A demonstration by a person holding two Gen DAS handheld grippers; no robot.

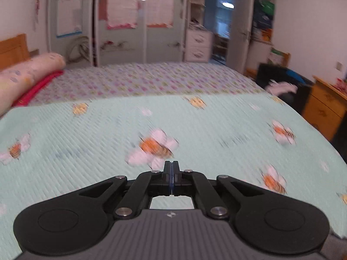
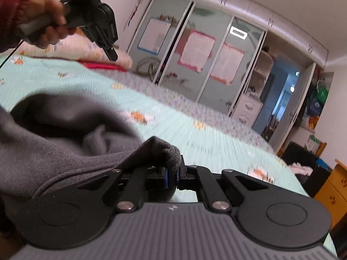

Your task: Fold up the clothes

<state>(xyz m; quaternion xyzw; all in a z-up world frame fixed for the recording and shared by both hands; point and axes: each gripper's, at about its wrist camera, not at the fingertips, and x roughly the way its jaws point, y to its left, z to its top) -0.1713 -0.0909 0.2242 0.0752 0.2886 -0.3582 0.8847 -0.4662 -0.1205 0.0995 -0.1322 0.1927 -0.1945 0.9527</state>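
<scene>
My right gripper [image 2: 171, 169] is shut on a fold of a grey knit garment [image 2: 65, 134], which hangs and bunches to its left over the mint bee-print blanket [image 2: 195, 138]. My left gripper [image 1: 171, 166] is shut and empty, held above the same blanket [image 1: 86, 147]. It also shows in the right wrist view [image 2: 111, 55], raised in the person's hand at the upper left, apart from the garment. The garment does not show in the left wrist view.
A pink rolled quilt [image 1: 28, 71] and a red cloth [image 1: 39, 88] lie at the bed's far left. Wardrobe doors [image 1: 121, 21] stand behind the bed. A wooden cabinet [image 1: 325, 108] and a dark bin with white cloth [image 1: 282, 84] stand at the right.
</scene>
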